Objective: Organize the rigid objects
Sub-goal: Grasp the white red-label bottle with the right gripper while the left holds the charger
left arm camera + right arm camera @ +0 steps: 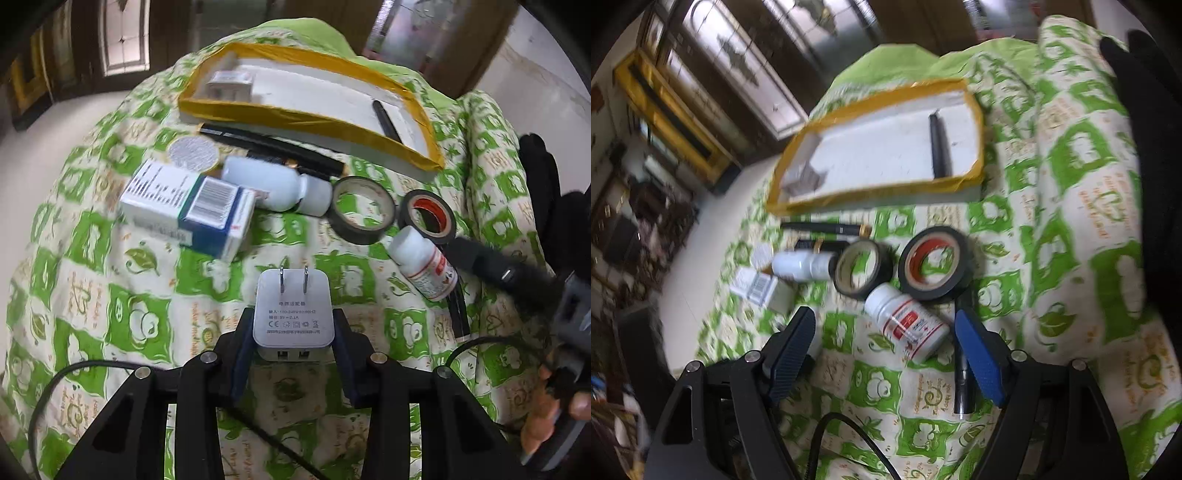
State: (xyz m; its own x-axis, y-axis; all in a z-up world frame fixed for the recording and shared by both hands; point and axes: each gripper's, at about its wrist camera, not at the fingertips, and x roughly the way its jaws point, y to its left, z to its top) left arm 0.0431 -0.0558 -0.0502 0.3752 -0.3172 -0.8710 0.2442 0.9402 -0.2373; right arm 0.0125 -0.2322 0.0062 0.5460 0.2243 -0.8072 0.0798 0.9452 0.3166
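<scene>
My left gripper is shut on a white USB wall charger, its pads against the two sides and the prongs pointing away from me. It sits low over the green patterned bedspread. My right gripper stands open around a small white bottle with a red label, which lies on the cloth without touching the pads. Beyond is a white foam tray with a yellow taped rim. It holds a black pen and a small box.
A medicine box, a larger white bottle, two black tape rolls, a round silver disc and black pens lie between the grippers and the tray. Another pen lies under the right finger. Cables trail near both grippers.
</scene>
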